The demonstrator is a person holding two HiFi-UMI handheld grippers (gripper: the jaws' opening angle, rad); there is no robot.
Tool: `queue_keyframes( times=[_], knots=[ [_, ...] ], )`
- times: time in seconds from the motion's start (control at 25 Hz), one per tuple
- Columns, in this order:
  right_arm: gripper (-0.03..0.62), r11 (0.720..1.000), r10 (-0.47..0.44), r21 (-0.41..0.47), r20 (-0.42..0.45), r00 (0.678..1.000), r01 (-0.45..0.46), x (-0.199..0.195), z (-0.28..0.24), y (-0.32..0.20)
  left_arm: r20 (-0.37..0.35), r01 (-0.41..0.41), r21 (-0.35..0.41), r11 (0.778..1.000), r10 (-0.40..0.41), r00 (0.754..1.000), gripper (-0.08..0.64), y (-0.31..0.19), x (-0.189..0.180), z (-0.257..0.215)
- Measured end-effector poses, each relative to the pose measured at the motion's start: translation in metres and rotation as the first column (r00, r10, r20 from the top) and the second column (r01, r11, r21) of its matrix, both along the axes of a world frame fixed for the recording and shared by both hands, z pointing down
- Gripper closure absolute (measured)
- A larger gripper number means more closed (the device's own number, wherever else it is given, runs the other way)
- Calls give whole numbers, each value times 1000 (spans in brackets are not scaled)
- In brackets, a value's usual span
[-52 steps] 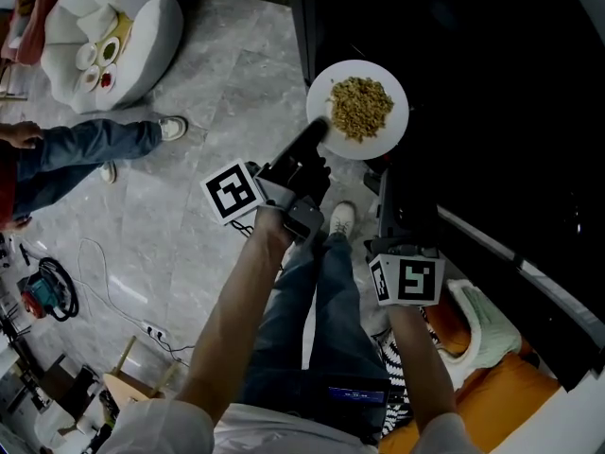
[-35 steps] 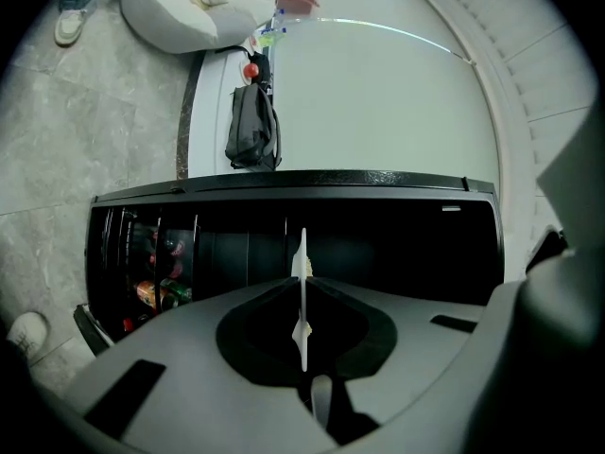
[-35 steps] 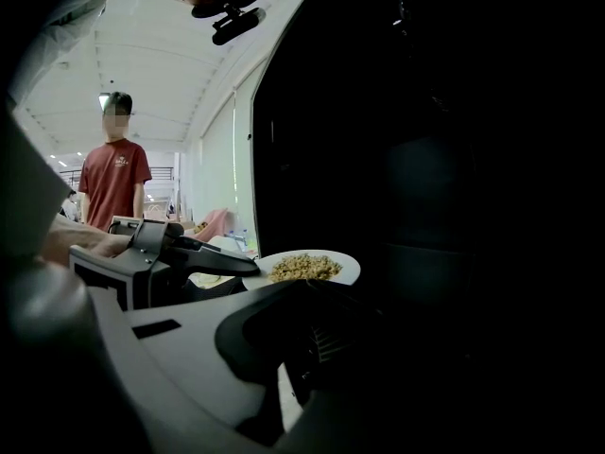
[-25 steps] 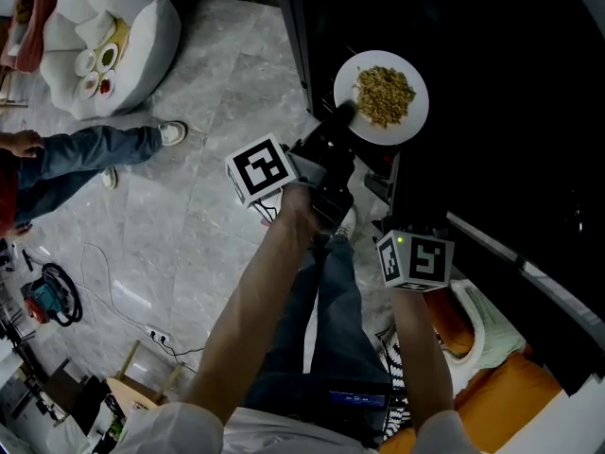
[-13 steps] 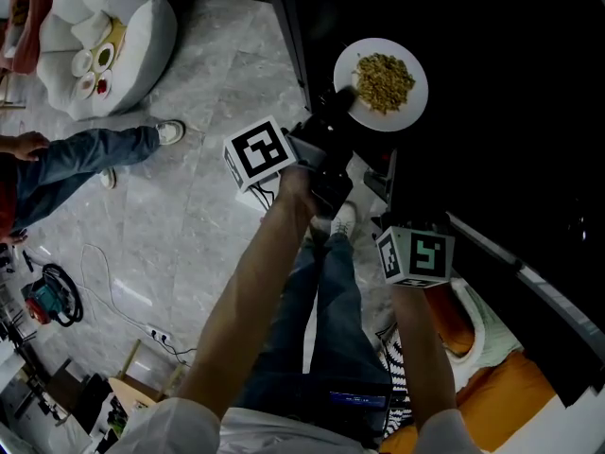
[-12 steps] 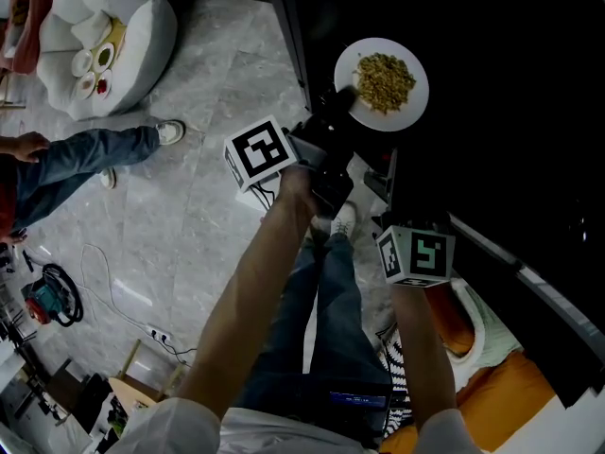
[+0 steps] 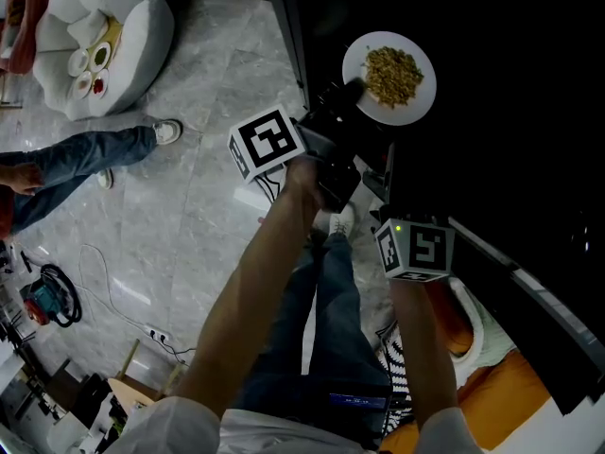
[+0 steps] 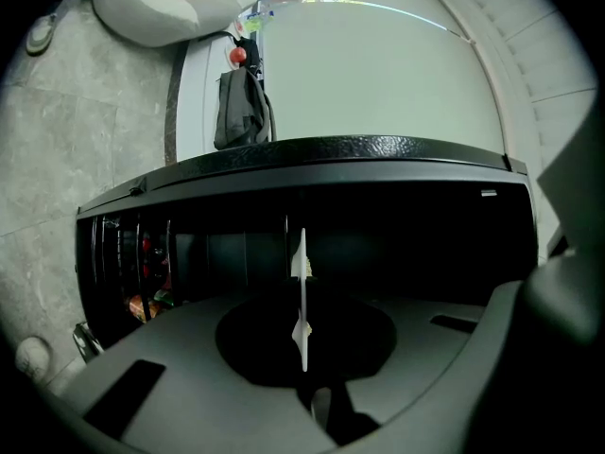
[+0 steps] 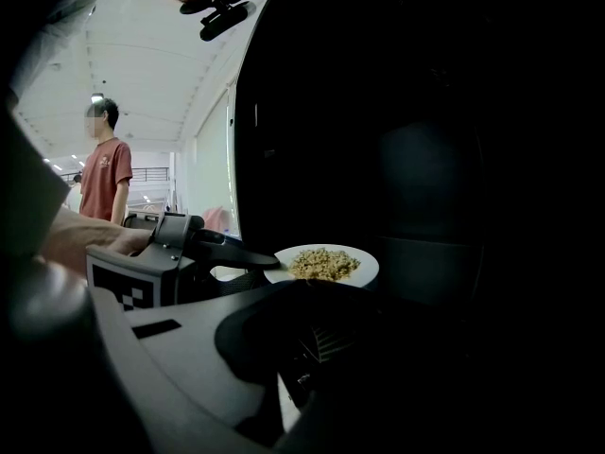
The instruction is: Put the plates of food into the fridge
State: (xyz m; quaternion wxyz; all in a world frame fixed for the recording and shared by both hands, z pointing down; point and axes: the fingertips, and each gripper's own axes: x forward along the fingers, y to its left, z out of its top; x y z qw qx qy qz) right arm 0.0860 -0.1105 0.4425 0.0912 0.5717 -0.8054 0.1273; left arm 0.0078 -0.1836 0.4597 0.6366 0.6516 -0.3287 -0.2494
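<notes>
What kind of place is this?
Probably a staged indoor space, such as a lab or showroom, rather than a home kitchen. A dark fridge stands on an open polished stone floor, with a white beanbag nearby and a power strip with loose cable lying out.

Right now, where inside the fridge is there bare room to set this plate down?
The left gripper is shut on the plate. In its view, the fridge shows nothing straight ahead or to the right, though it is very dark; the left end, by the red and orange items, is crowded.
</notes>
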Motion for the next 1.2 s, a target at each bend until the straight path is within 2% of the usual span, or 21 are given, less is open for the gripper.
queue_keyframes(
  times=[0.56,0.84,1.2],
  knots=[
    [584,1000,29,12,-9,1000,-29,0,11,2,-5,-7,-8,1000,7,1000,540,3,-2,15],
    [584,999,28,15,-6,1000,-28,17,-6,-16,-2,-21,-8,1000,21,1000,540,-27,18,-1],
    [584,999,17,30,-4,1000,-17,14,-2,-11,-9,-44,-12,999,44,999,540,-30,30,4]
  ],
)
